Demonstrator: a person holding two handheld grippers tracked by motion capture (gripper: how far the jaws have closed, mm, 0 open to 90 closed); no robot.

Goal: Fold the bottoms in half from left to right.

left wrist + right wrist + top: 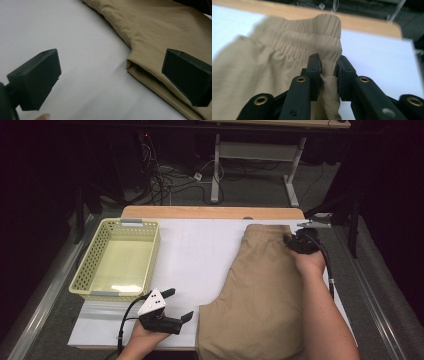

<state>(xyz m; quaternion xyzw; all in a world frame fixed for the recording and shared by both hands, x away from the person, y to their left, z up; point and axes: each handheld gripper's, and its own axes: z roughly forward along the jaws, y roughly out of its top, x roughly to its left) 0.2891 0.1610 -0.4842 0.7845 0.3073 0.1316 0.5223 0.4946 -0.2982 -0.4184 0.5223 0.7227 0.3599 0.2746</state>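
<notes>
- Gripping the waistband (317, 42), the right gripper (329, 71) pinches a fold of cloth between its jaws.
- Left gripper (110, 77) hovers with jaws wide apart, empty, beside the leg hem.
- Shorts (260, 290) lie flat on the table (195, 255); folding appears barely begun.
- Basket (85, 270) holds nothing; judged the likely destination.
</notes>
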